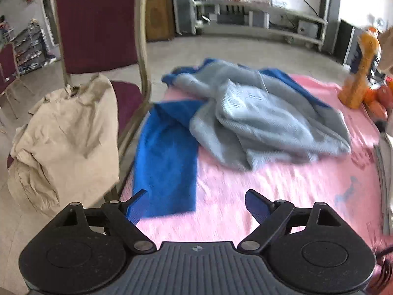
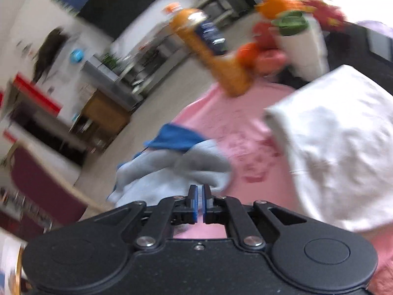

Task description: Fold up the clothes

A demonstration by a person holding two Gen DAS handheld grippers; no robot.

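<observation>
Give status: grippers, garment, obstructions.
Left gripper open, empty, over pink cloth. Right gripper shut, holding nothing visible. Blue-grey garment crumpled, unfolded. Nothing in the way.

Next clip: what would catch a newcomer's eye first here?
A crumpled grey-and-blue fleece garment heaped mid-table on the pink tablecloth, one blue sleeve trailing toward the left gripper, which stands open. Left of the table, a beige garment is slumped over a maroon chair; a folded white cloth lies at the right.
</observation>
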